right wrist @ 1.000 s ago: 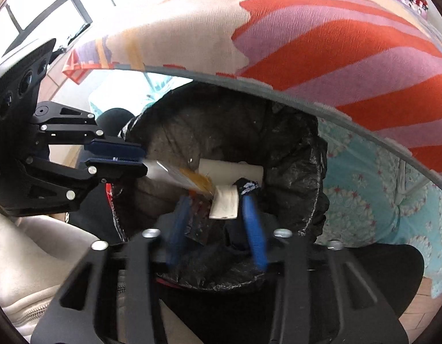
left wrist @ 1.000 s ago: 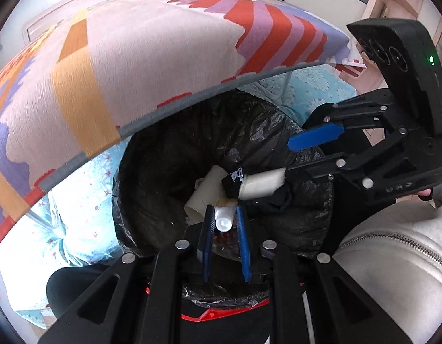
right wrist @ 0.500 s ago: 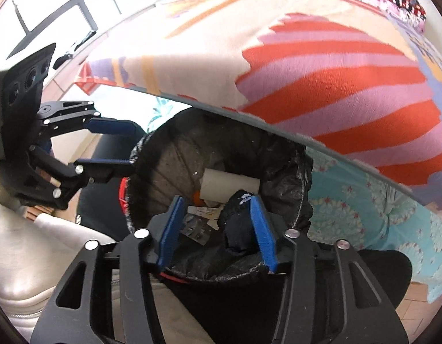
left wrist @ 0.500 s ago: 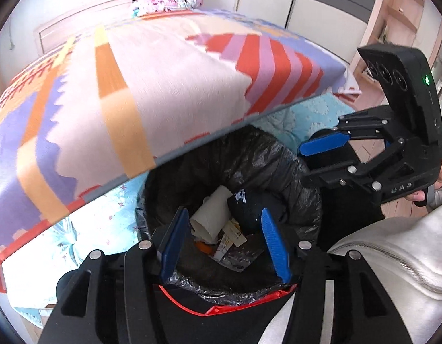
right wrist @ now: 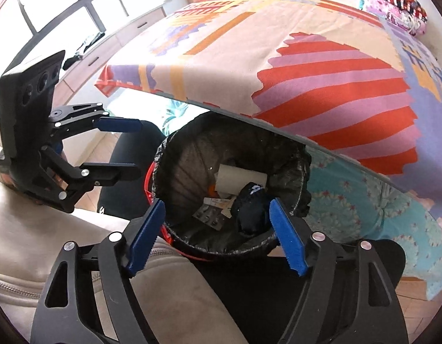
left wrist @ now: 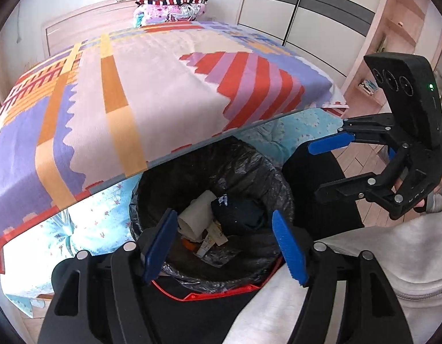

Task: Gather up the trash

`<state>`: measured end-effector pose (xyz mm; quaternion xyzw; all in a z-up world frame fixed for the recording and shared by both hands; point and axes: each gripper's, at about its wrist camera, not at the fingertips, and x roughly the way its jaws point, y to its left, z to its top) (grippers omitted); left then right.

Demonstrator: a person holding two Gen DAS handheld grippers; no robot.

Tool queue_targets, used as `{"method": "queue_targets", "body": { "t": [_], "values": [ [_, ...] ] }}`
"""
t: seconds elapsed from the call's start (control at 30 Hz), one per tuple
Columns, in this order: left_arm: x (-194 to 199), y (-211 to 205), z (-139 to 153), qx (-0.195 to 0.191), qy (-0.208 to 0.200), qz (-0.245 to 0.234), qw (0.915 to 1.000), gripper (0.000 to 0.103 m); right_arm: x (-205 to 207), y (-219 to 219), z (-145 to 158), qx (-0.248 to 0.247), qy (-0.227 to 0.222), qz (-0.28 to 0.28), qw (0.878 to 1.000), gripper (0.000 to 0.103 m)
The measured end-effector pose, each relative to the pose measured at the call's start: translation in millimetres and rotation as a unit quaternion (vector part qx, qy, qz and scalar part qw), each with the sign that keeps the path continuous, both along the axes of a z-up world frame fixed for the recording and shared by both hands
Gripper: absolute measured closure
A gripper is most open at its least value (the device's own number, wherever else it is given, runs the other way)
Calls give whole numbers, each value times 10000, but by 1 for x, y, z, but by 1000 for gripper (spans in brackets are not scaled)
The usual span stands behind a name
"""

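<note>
Left claw: we see its blue pads spread and still widening, nothing between them; it hangs above the near rim of the bin.
Right claw: likewise spread and widening, empty, over the bin's near rim; in the left view it shows off to the right, above the bin's right side.
Sleeve: pale, zipped, at the lower right of the left view.
Bin: round, lined with a black bag, a red rim showing at the near edge; it stands on the floor, tight against the bed's edge.
Trash: all of it lies at the bottom of the bin.
White tube: on its side toward the far wall of the bin.
Dark bundle: crumpled, with a small white mark, touching the tube on its near right.
Wrappers: small flat packets, just left of the bundle; we cannot read them.
Bed: patterned cover in cream, orange, purple and red stripes, its edge overhanging the far side of the bin.
Folded cloths: stacked at the bed's far end.
</note>
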<state>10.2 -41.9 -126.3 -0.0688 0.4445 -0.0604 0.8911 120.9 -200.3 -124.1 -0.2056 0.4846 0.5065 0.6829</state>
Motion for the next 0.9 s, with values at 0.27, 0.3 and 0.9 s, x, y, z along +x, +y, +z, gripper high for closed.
{"method": "queue_targets", "body": {
  "t": [0.27, 0.3, 0.9],
  "values": [
    [-9, -8, 21, 29, -120, 39, 9999, 19, -10, -9, 20, 68, -48, 123, 9999, 12],
    [-10, -9, 24, 39, -107, 16, 9999, 18, -10, -9, 22, 74, -67, 127, 9999, 11],
    [-16, -12, 28, -14, -114, -7, 9999, 15, -21, -8, 30, 94, -141, 308, 9994, 11]
  ]
}}
